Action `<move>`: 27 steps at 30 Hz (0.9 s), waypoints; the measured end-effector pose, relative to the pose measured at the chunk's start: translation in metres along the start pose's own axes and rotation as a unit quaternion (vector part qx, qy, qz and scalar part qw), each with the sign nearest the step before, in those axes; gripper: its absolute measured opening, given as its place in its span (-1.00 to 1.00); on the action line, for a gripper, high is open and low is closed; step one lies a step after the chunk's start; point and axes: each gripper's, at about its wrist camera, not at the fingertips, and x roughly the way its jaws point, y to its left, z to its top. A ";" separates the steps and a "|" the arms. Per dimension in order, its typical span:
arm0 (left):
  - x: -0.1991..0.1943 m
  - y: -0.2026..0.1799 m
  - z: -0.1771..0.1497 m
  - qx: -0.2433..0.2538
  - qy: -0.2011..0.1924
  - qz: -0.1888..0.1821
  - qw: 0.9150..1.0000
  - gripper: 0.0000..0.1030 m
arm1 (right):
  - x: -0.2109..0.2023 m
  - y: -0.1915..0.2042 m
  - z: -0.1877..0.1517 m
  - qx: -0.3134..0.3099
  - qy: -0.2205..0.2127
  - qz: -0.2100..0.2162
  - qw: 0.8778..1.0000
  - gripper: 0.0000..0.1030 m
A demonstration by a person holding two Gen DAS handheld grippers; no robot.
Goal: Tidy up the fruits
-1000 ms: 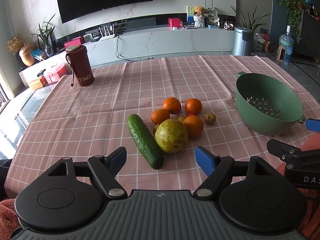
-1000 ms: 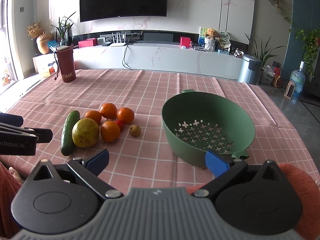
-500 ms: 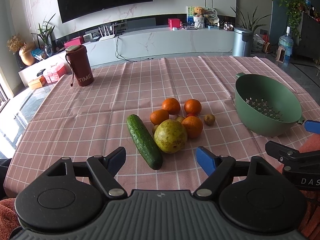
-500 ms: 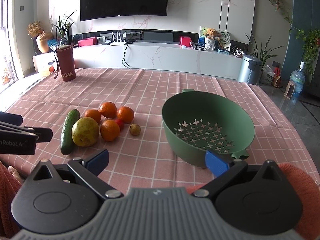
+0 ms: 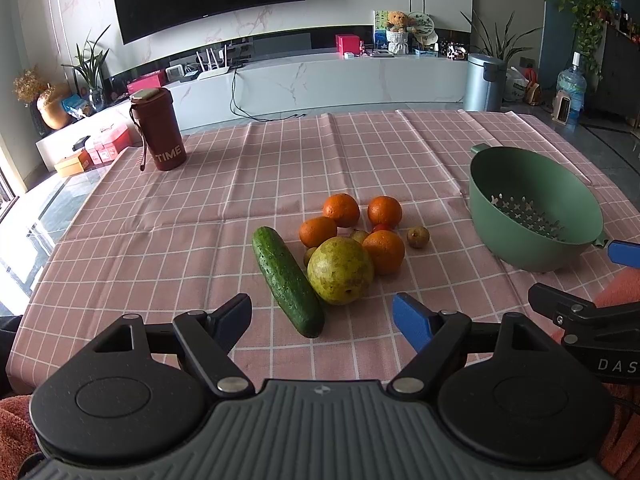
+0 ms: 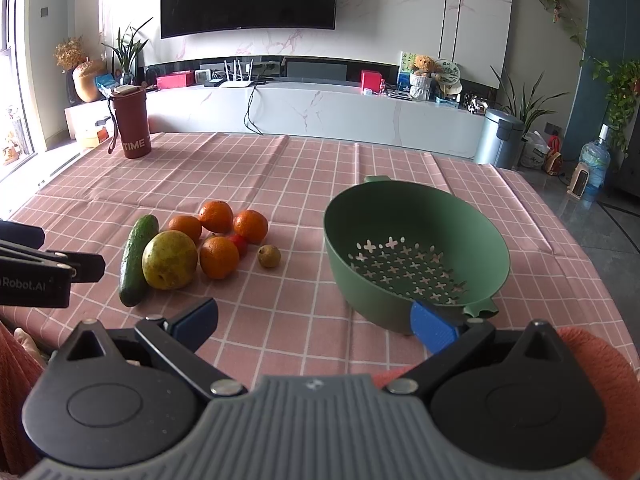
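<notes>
L claw (image 5: pixel 322 316) crept fwd toward cucumber (image 5: pixel 287 280) & fruit pile, agape, empty. R claw (image 6: pixel 314 318) static, agape. Colander (image 6: pixel 416 256) unfilled; sorting unstarted.

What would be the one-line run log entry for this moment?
left gripper: open, empty | right gripper: open, empty | fruit pile: on tablecloth | green colander: empty

Small red fruit (image 5: pixel 382 227) mostly hidden behind oranges (image 5: pixel 383 251).
</notes>
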 end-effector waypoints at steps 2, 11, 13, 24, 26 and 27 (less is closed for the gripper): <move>0.000 0.000 0.000 0.000 0.000 0.000 1.000 0.83 | 0.000 0.000 0.000 0.000 0.001 0.000 1.000 0.91; 0.000 -0.001 0.000 0.001 0.001 -0.001 1.000 0.83 | 0.000 0.000 0.000 0.000 0.001 0.000 1.000 0.91; 0.000 -0.001 0.001 0.001 0.002 -0.002 1.000 0.83 | 0.000 0.000 0.000 -0.001 0.001 0.000 1.000 0.91; 0.001 -0.003 0.000 0.001 0.003 -0.005 1.000 0.83 | 0.002 0.000 -0.001 -0.001 0.003 0.000 1.000 0.91; 0.001 -0.002 0.000 0.001 0.004 -0.005 1.000 0.83 | 0.002 0.000 -0.002 -0.001 0.004 0.000 1.000 0.91; 0.001 -0.003 0.000 0.001 0.004 -0.005 1.000 0.83 | 0.002 -0.001 -0.002 -0.001 0.005 -0.001 1.000 0.91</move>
